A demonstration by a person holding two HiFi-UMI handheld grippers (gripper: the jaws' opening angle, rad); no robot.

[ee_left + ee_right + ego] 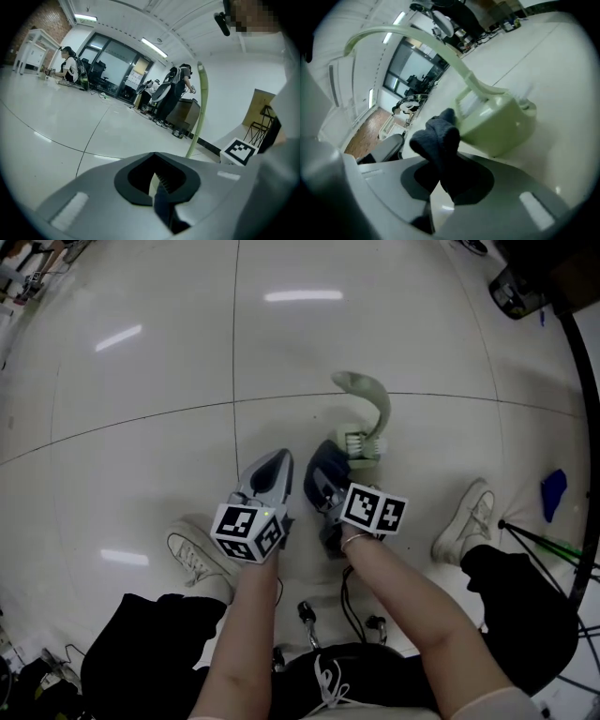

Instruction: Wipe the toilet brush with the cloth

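Head view: both my forearms reach from the bottom edge up to the middle of the frame, side by side and close together, each ending in a claw that points away from me and down at the floor (pixel 141 427). My left claw (pixel 272 470) sits just left of centre, its jaws pressed together on nothing. My right claw (pixel 323 486) lies just right of it, clamped on a dark cloth (pixel 438 138) that sticks up, bunched, out of the jaws. The pale green brush (pixel 367 395) stands in its holder (pixel 364 446) just above and right of the right claw. The cloth's tip is at the holder's near side, though I cannot tell whether it touches. Each claw carries a cube (pixel 248 532) printed with black-and-white square markers. A white shoe (pixel 192 559) rests lower left of the arms, another at the right.
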